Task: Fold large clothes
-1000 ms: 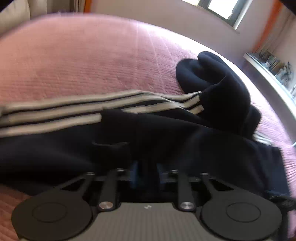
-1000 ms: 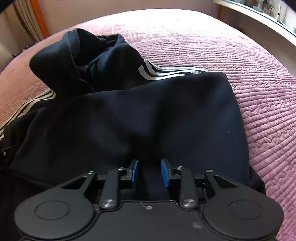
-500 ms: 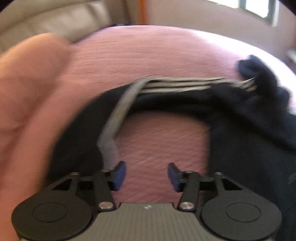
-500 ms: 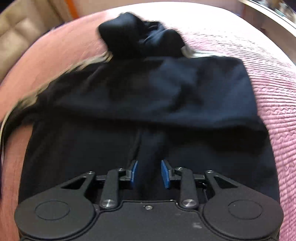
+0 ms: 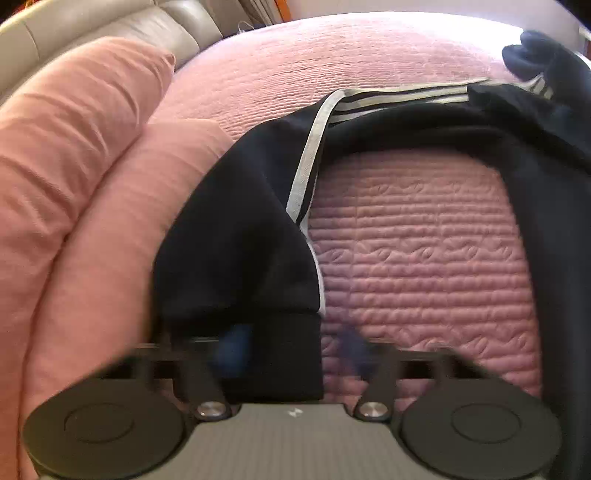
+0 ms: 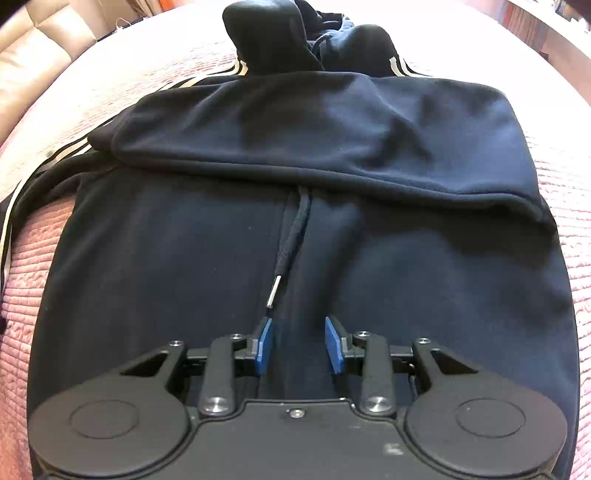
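Note:
A dark navy hoodie (image 6: 295,129) lies on the pink bedspread (image 5: 424,240), its upper part folded over the lower and the hood (image 6: 269,40) bunched at the far end. A drawstring (image 6: 291,236) with a metal tip runs toward my right gripper (image 6: 299,347). Its jaws are opening, with a soft ridge of hoodie cloth between the blue pads (image 6: 264,347) and not pinched. In the left wrist view the white-striped sleeve (image 5: 240,240) bends toward me. Its cuff (image 5: 280,354) lies between the blurred, closing jaws of my left gripper (image 5: 291,347); the right-hand pad stands clear of it.
Two pink pillows (image 5: 74,147) lie along the left side, close to the sleeve. A beige padded headboard (image 5: 92,22) rises behind them. A window ledge (image 6: 546,26) runs along the far right of the bed.
My left gripper let go of the hoodie's body, swung left to the sleeve end, opened wide and now narrows over the cuff. The right gripper drew back over the folded body and its jaws widened slightly.

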Motion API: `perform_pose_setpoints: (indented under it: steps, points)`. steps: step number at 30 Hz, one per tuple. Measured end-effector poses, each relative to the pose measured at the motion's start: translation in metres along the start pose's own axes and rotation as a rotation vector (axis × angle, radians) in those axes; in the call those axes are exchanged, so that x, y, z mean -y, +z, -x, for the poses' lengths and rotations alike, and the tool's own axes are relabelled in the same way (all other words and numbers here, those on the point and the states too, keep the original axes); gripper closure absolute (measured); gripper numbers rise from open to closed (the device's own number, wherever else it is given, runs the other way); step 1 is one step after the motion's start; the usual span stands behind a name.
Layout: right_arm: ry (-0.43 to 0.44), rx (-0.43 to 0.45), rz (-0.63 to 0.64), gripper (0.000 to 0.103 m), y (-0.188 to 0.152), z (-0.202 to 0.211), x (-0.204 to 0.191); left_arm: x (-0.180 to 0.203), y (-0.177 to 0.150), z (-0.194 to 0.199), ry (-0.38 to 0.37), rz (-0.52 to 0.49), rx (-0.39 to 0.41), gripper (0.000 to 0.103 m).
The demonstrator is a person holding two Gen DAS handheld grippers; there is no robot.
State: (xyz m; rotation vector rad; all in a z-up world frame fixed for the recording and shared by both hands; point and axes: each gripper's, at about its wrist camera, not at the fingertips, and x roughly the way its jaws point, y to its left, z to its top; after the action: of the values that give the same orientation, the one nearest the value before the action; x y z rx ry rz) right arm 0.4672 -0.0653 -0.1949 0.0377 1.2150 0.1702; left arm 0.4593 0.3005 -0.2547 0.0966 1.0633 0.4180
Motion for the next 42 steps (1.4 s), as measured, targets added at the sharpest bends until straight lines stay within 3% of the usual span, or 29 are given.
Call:
perform_pose_setpoints:
  steps: [4,7,12,15,20,26,27,28,30,31,35,36,39,42]
  points:
    - [0.015,0.015,-0.002,0.062,-0.004,0.000,0.004,-0.004,0.008,-0.002,-0.009,-0.024,-0.013,0.093]
    - [0.042,0.022,-0.015,0.062,-0.005,0.001,0.010,-0.020,0.024,0.015,-0.075,0.048,0.020,0.098]
    - [0.085,0.022,-0.077,0.062,-0.005,0.005,0.028,-0.050,0.087,0.100,-0.335,0.228,0.265,0.098]
    - [0.092,0.027,-0.106,0.062,-0.007,0.009,0.040,-0.049,0.127,0.144,-0.489,0.272,0.374,0.098]
    - [0.058,0.106,-0.151,0.062,-0.007,0.027,0.065,0.009,0.187,0.180,-0.740,0.200,0.452,0.098]
    - [0.021,0.160,-0.202,0.062,-0.004,0.045,0.104,0.144,0.230,0.183,-1.068,0.023,0.340,0.093]
    - [0.010,0.165,-0.208,0.062,-0.004,0.047,0.111,0.167,0.233,0.179,-1.110,-0.018,0.313,0.084]
    - [-0.003,0.171,-0.212,0.062,-0.003,0.048,0.118,0.185,0.232,0.177,-1.139,-0.035,0.293,0.062]
    - [-0.030,0.179,-0.214,0.062,-0.003,0.050,0.130,0.214,0.227,0.167,-1.160,-0.048,0.219,0.024]
    - [-0.036,0.182,-0.217,0.061,-0.003,0.050,0.134,0.219,0.221,0.164,-1.158,-0.038,0.218,0.021]
    - [-0.026,0.207,-0.205,0.061,0.010,0.045,0.147,0.203,0.207,0.128,-1.102,0.034,0.160,0.021]
    - [-0.016,0.222,-0.191,0.056,0.017,0.043,0.150,0.195,0.203,0.113,-1.076,0.057,0.134,0.021]
    - [0.054,0.280,-0.162,0.042,0.047,0.036,0.156,0.178,0.189,0.079,-1.019,0.125,0.045,0.021]
    - [0.158,0.291,-0.150,0.041,0.080,0.018,0.161,0.156,0.170,0.051,-0.995,0.214,-0.017,0.021]
